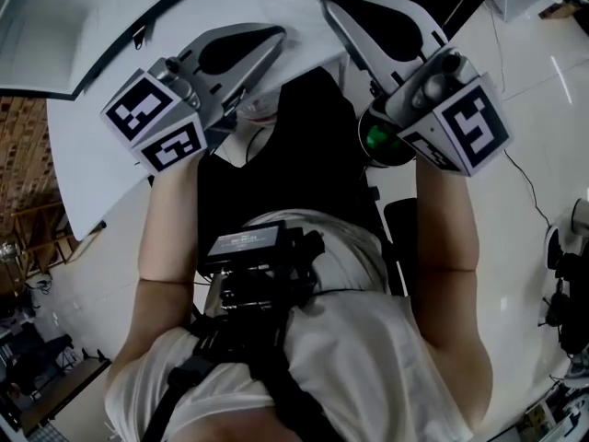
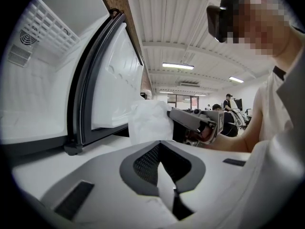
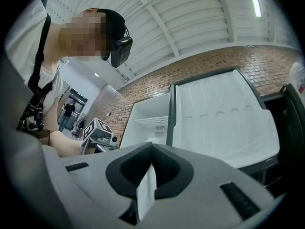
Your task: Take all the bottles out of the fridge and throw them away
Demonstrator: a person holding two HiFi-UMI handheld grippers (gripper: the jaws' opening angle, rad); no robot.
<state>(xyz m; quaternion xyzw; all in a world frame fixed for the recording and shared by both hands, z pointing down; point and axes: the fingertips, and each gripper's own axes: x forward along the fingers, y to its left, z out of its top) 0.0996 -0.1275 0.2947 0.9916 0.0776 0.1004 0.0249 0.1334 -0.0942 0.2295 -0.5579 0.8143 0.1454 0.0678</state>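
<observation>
No bottle shows clearly in any view. My left gripper (image 1: pixel 262 42) and right gripper (image 1: pixel 336 5) are raised side by side in front of the person's chest. Each pinches a strip of a crumpled white thin sheet or bag (image 2: pixel 150 120). In the left gripper view the white strip sits between the shut jaws (image 2: pixel 166 182), and the right gripper's tip touches the white bundle. The right gripper view shows the same white strip in its shut jaws (image 3: pixel 145 190). The open fridge (image 3: pixel 147 120) stands ahead, its interior white, with its door (image 3: pixel 219 123) swung wide.
A black bin or bag (image 1: pixel 294 155) lies below and between the grippers. A dark round thing with a green spot (image 1: pixel 377 138) sits under the right gripper. Cables and gear (image 1: pixel 561 284) lie on the glossy floor at the right. Other people stand far off.
</observation>
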